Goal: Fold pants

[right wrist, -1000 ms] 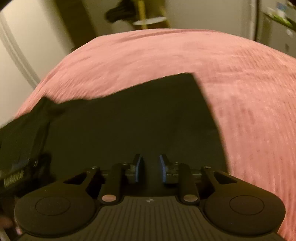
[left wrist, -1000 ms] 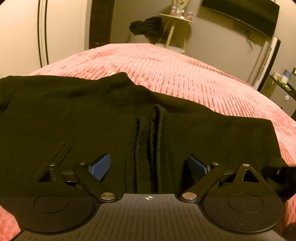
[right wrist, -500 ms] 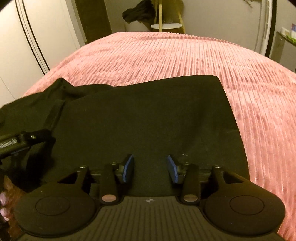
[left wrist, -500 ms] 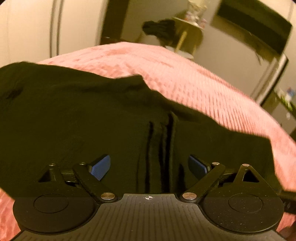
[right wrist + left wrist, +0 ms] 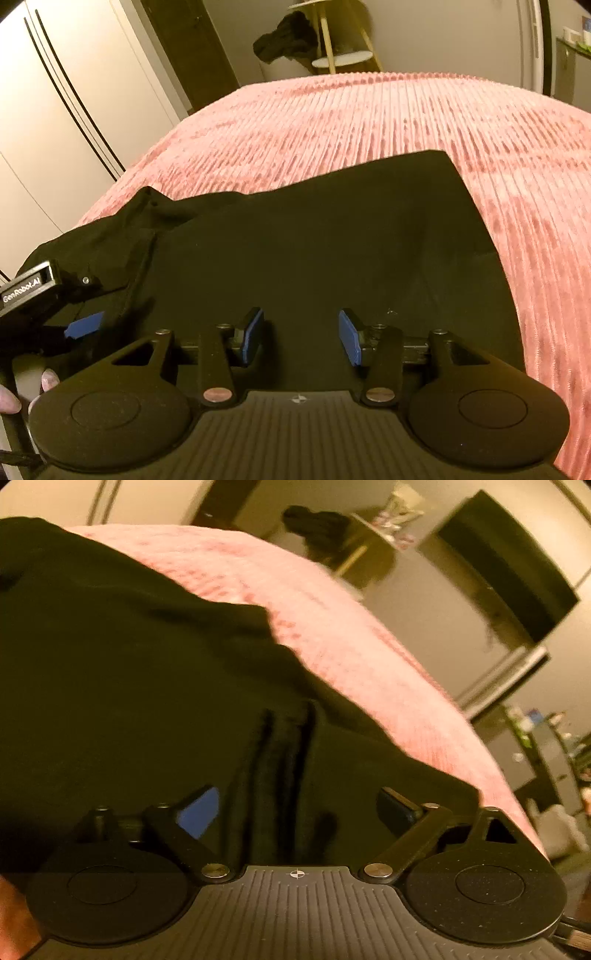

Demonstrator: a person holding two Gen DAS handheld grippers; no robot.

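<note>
The black cotton pants (image 5: 314,251) are laid flat across the pink ribbed bedspread (image 5: 406,122), already doubled over so the stacked edges sit right under the left gripper (image 5: 295,808), whose jaws have just been narrowing around that layered bunch but aren't seen pinching it yet. The right gripper (image 5: 301,334) is parted too, jaws just widened, nothing clamped, only flat cloth below. For a tidy fold, all the layers probably should be caught together before anything is lifted, and the flat half kept smoothed down.
</note>
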